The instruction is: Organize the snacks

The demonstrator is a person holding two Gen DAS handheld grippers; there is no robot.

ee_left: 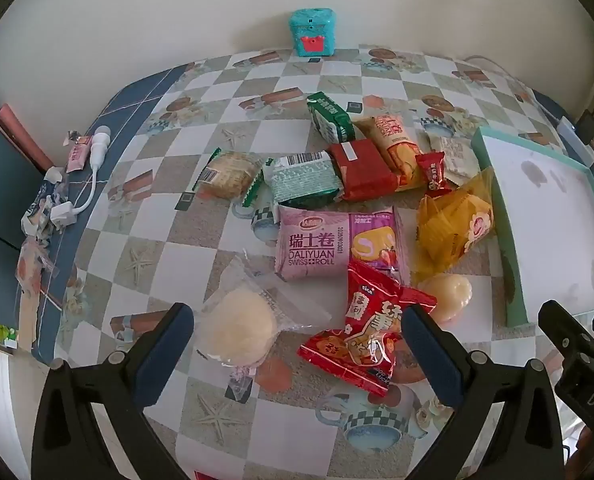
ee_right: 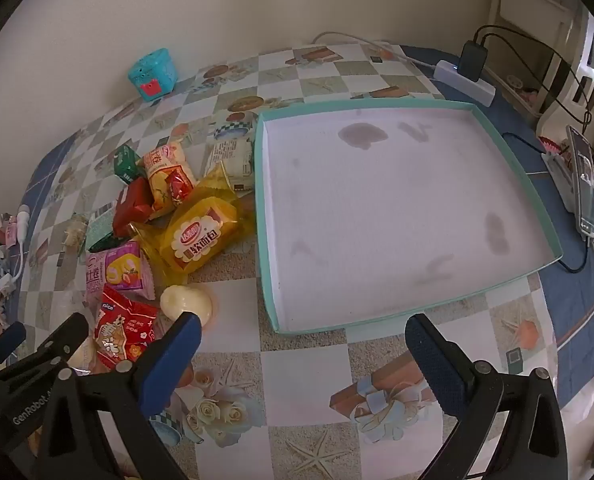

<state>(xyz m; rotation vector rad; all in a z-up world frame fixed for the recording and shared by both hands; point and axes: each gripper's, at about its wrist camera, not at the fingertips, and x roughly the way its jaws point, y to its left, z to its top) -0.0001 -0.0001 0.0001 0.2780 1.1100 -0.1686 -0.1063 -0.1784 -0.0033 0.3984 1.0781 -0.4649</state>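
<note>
A pile of wrapped snacks lies on the checked tablecloth. My left gripper (ee_left: 297,324) is open and empty, low over a clear-wrapped round bun (ee_left: 239,328) and a red snack bag (ee_left: 367,326). Behind them lie a pink Swiss roll pack (ee_left: 329,246), a yellow bread pack (ee_left: 455,226) and several green, red and orange packs. My right gripper (ee_right: 303,332) is open and empty, just in front of the near edge of an empty teal-rimmed tray (ee_right: 393,320). The yellow bread pack (ee_right: 199,236) and a pale round pastry (ee_right: 185,302) lie left of the tray.
A teal tin (ee_left: 313,32) stands at the back by the wall. A white charger cable and wrappers (ee_left: 63,200) lie at the table's left edge. A power strip (ee_right: 463,78), cables and a phone on a stand (ee_right: 585,184) sit right of the tray.
</note>
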